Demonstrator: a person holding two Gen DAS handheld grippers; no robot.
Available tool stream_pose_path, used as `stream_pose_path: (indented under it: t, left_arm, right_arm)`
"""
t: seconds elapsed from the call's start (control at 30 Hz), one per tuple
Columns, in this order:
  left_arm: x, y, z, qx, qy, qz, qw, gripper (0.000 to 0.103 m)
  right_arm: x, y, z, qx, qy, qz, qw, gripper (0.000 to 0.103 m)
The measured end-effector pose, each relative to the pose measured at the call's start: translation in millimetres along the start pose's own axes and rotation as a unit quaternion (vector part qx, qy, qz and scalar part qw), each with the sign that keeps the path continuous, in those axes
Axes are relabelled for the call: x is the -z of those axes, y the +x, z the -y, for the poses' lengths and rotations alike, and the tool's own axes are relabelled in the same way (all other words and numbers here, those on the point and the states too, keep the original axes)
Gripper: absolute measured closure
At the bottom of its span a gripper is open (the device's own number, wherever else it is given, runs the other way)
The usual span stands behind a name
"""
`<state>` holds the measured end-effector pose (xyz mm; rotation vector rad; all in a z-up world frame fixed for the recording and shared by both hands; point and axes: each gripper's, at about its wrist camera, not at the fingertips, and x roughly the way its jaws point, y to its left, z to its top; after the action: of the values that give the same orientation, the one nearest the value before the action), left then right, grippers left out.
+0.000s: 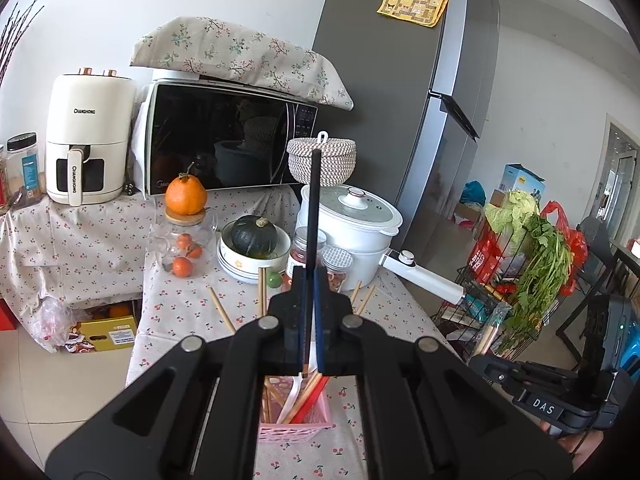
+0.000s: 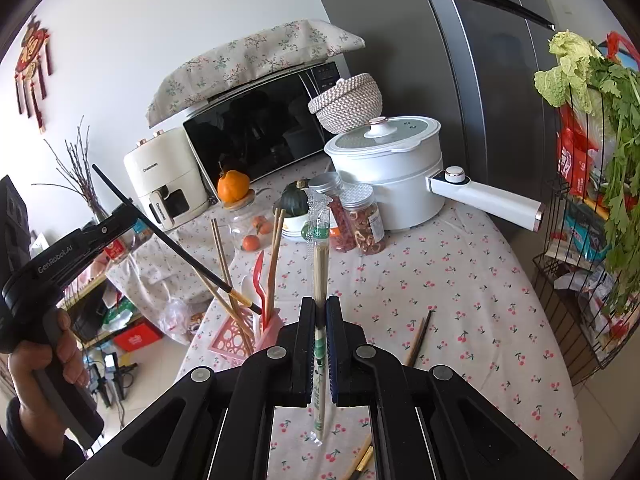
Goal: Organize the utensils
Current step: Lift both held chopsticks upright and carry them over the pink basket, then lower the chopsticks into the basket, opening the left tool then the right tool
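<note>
Two grips are holding: my left gripper (image 1: 310, 280) is pinching a black chopstick (image 1: 314, 208) above the pink holder (image 1: 294, 416), while my right gripper (image 2: 320, 312) is clamping wrapped chopsticks (image 2: 320, 256) upright, right of that holder.

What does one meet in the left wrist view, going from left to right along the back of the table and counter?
Black-lidded jar → white air fryer → orange citrus fruit on a glass jar → dark green squash in a bowl → white electric pot → wire rack with leafy greens.
</note>
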<state>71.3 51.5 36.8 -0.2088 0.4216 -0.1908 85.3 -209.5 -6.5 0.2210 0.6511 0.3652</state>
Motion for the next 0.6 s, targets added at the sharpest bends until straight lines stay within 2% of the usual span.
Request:
stream_pose_path:
  t: [0.27,0.6]
  left_arm:
    - [-7.0,-13.8,1.0,0.006,-0.002,0.019,0.9998,0.099]
    - [2.3,1.8,-6.4,-0.002,-0.019,-0.007,0.9998,0.095]
  right_arm:
    - [1.2,2.6,-2.1,-0.001,-0.002,-0.002,1.0,0.098]
    - [3.2,4.5,-2.2,-0.003,-0.001,-0.006,1.0,0.098]
